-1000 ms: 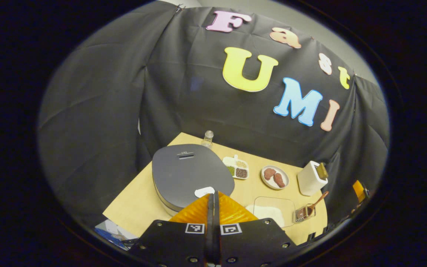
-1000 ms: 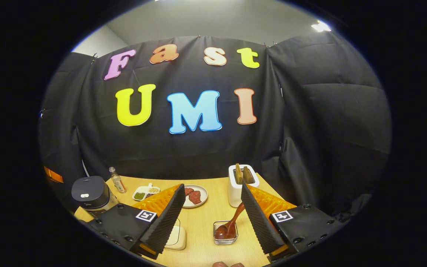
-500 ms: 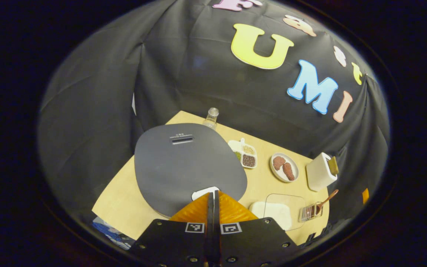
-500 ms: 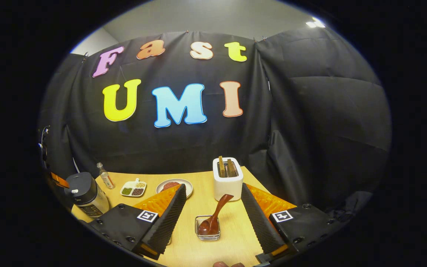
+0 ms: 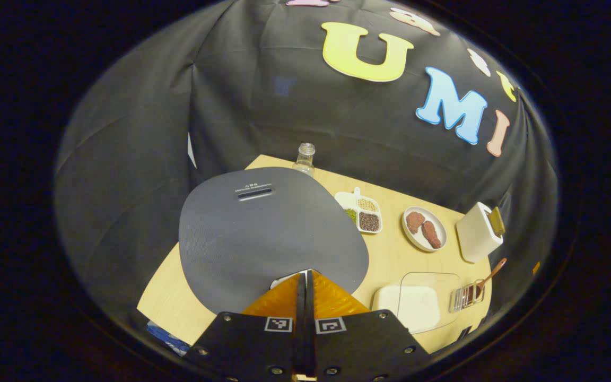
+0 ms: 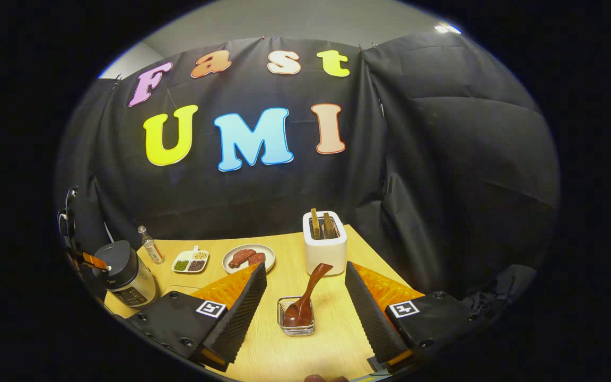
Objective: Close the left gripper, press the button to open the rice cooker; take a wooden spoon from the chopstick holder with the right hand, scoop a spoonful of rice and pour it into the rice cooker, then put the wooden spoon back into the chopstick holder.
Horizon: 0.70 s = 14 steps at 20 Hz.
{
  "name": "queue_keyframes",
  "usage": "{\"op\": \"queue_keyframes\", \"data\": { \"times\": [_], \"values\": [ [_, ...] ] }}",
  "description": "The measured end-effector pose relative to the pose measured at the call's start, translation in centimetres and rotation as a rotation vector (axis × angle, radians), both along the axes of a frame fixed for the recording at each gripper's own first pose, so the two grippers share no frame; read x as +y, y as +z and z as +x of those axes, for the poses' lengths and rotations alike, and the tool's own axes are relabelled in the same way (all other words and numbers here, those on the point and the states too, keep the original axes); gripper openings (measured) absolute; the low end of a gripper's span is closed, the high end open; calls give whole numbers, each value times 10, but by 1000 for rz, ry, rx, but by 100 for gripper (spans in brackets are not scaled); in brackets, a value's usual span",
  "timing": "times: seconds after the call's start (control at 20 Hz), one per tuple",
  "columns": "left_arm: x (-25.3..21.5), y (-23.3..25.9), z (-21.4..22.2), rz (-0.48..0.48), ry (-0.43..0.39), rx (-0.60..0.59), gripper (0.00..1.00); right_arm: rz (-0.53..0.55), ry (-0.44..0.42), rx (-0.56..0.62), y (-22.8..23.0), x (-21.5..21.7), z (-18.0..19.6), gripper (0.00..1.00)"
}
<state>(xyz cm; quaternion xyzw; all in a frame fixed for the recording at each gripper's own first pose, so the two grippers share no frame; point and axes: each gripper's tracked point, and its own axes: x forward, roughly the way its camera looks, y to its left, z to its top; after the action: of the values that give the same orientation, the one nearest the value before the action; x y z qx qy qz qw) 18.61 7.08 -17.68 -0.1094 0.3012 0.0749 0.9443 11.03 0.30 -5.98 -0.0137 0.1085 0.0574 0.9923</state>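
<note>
The rice cooker shows its grey lid, down, in the left gripper view. My left gripper is shut, with its tips at the white button on the lid's near edge and covering most of it. In the right gripper view the cooker stands at the far left with the left gripper on top of it. The wooden spoon leans in the clear chopstick holder. My right gripper is open, with a finger on each side of the holder and touching nothing. A clear rice container sits beside the cooker.
On the wooden table stand a white toaster, a plate of meat, a divided dish of grains and a small bottle. Black cloth walls close off the back and sides.
The left gripper has come down onto the cooker lid, its shut tips now over the white button. The right gripper has edged toward the chopstick holder and stays open.
</note>
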Motion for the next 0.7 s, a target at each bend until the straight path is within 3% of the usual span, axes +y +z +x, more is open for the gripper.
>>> {"op": "queue_keyframes", "data": {
  "times": [0.2, 0.45, 0.7],
  "values": [
    [1, -9, -4, -49, 21, 0, 2, -4, 8, -19, -2, 0, 2, 95],
    [0, -14, -6, -201, 16, -16, 2, -26, 44, 26, -18, 13, 7, 95],
    [1, -17, -5, -256, 39, -59, 0, -42, 89, 48, -21, 28, 4, 95]
  ]
}}
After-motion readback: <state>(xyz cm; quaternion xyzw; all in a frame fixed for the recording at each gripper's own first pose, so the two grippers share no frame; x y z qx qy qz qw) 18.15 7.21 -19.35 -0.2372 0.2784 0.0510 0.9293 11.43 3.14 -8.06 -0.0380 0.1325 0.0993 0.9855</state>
